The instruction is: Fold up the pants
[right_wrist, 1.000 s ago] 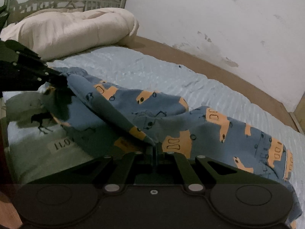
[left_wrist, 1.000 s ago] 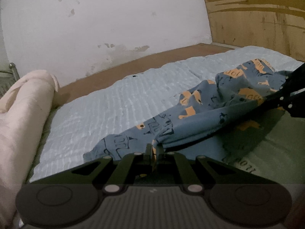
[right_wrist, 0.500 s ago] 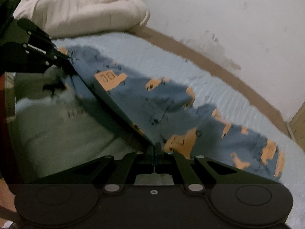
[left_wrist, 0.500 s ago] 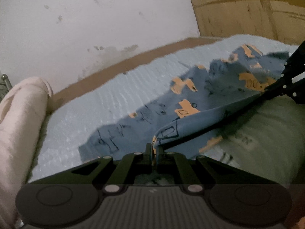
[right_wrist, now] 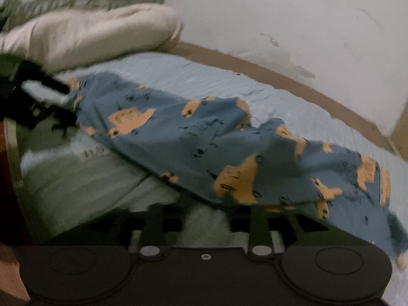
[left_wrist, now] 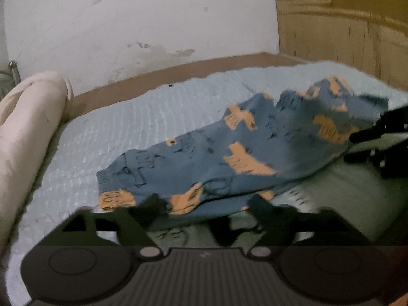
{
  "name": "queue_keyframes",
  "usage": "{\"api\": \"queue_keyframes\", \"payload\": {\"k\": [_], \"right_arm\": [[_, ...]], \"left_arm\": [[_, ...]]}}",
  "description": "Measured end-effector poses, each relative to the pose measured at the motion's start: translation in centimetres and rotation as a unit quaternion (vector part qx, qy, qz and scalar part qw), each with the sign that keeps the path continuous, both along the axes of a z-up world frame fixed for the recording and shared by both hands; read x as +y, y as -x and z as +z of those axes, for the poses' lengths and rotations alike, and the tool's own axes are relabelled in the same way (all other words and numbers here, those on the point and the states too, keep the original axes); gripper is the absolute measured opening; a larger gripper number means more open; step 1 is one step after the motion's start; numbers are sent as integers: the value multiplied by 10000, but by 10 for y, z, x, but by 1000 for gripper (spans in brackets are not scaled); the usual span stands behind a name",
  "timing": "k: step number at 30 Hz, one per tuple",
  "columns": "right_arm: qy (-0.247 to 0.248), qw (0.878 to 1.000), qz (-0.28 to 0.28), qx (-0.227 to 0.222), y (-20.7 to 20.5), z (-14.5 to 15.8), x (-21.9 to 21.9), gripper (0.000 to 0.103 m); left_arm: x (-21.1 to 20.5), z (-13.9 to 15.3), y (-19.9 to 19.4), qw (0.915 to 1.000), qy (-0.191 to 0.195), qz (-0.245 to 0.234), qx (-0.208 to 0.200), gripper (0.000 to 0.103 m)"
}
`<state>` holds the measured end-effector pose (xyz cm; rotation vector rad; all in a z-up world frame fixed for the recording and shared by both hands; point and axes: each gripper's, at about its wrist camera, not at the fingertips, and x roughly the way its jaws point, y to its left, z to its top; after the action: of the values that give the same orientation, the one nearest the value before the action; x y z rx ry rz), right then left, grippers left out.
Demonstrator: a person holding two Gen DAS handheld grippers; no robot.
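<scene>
I see the blue pants (left_wrist: 229, 158) with orange prints lying rumpled, apparently doubled over, on the bed (left_wrist: 142, 117), both my grippers (left_wrist: 206, 204) (right_wrist: 206, 206) opening, released.

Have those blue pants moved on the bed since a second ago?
Yes. The pants have dropped from their stretched, lifted hold and now lie flatter on the bed cover; both claws are opening, the left claw already clear of the cloth.

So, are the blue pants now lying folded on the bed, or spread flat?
Folded: the pants lie doubled lengthwise on the bed, one leg over the other, rumpled.
</scene>
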<state>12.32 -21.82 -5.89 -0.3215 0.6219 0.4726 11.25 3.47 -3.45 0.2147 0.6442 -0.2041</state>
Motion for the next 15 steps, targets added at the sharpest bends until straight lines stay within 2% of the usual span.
{"api": "queue_keyframes", "payload": {"k": [1,2,5,9,12,15], "right_arm": [[-179,9998,-108,33,1,2,-8,67],[-327,9993,-191,54,2,3,-15,79],[-786,9948,-644,120,5,7,-49,93],[-1244,9811,-1476,152,7,12,-103,98],[-1824,9581,-2187,308,4,13,-154,102],[-2397,9311,-2656,717,-4,10,-197,102]], "left_arm": [[-5,2,1,10000,62,5,-22,101],[-11,3,1,9999,118,-1,-61,101],[-35,7,-3,9994,258,-192,-92,103],[-80,7,-20,9970,378,-665,-95,103],[-117,8,-32,9932,464,-1061,-135,103],[-159,9,-47,9886,447,-1430,-171,103]]}}
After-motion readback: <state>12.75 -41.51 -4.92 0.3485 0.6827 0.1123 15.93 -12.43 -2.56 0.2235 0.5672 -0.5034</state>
